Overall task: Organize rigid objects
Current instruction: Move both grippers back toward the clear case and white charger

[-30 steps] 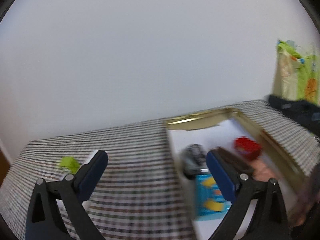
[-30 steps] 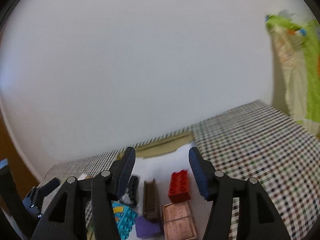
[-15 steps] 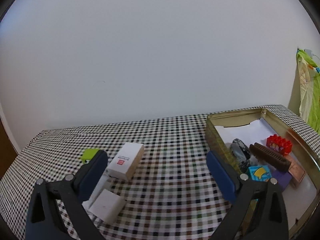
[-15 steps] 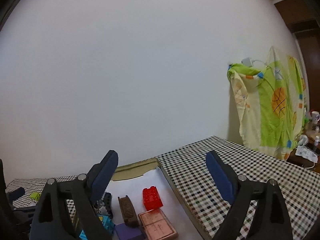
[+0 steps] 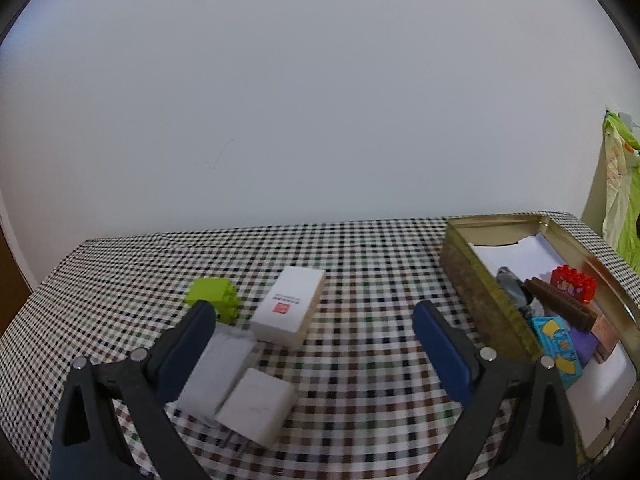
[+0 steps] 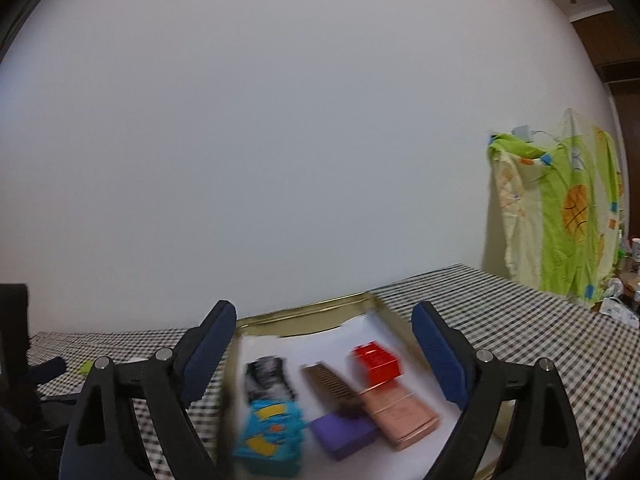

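My left gripper (image 5: pixel 313 312) is open over the checked cloth, with nothing between its fingers. Just beyond its tips lie a white box with a red logo (image 5: pixel 288 304), a green brick (image 5: pixel 212 298), a grey flat box (image 5: pixel 218 368) and a white block (image 5: pixel 256 400). A gold tin (image 5: pixel 472 276) on the right holds a red brick (image 5: pixel 574 288), a brown comb (image 5: pixel 560 308), a blue brick (image 5: pixel 554 340) and a purple block (image 5: pixel 582 346). My right gripper (image 6: pixel 322 312) hangs open and empty above the tin (image 6: pixel 304 316), over the red brick (image 6: pixel 378 362), comb (image 6: pixel 332 384), pink box (image 6: pixel 400 412) and blue brick (image 6: pixel 272 428).
A plain white wall runs close behind the table. A green and yellow cloth (image 6: pixel 560 216) hangs past the table's right end. The tablecloth (image 5: pixel 360 264) shows bare between the loose boxes and the tin. Small items (image 6: pixel 624 296) stand at the far right.
My left gripper has swung left, so the tin slid to the right and the loose boxes came into view. My right gripper's jaws have widened and it has drawn back from the tin's contents.
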Demonstrator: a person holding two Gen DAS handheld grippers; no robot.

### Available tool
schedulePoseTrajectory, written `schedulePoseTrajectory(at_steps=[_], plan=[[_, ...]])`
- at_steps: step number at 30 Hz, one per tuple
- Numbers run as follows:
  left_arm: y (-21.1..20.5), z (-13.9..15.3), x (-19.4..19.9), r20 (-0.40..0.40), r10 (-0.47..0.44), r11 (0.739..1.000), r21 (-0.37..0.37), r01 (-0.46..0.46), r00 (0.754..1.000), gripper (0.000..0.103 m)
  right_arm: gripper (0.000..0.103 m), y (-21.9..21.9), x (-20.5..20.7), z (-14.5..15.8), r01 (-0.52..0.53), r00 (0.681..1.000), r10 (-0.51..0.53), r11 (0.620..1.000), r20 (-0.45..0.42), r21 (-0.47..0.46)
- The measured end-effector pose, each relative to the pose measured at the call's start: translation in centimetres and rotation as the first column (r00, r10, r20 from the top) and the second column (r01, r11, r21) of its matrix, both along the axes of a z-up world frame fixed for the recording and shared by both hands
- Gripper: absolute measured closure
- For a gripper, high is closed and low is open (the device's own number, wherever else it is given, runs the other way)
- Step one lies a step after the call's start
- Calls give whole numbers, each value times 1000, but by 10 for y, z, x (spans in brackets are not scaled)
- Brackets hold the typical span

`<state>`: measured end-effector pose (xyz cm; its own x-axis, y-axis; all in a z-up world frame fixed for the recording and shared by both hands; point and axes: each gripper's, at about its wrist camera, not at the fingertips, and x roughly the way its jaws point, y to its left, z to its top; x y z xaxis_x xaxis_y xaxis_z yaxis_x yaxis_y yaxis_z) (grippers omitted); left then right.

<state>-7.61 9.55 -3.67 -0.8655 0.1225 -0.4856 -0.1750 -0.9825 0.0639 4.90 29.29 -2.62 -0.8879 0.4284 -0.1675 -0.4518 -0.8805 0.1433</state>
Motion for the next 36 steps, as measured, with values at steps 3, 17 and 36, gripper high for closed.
schedulePoseTrajectory(at_steps=[3,17,36], plan=[[-10,-1,-2,1,11,1000,-10,-11,1000,3,12,-19,-8,-3,-35,999,35,999,15,28],[-84,-11,-37,61,123,992,-26,-121,991,3,12,-73,-48,-17,-248,956,249,968,154,-29],[-177,-22,-62,145,339,941,-50,-335,930,3,12,-153,-123,-55,-506,711,544,836,445,-213]])
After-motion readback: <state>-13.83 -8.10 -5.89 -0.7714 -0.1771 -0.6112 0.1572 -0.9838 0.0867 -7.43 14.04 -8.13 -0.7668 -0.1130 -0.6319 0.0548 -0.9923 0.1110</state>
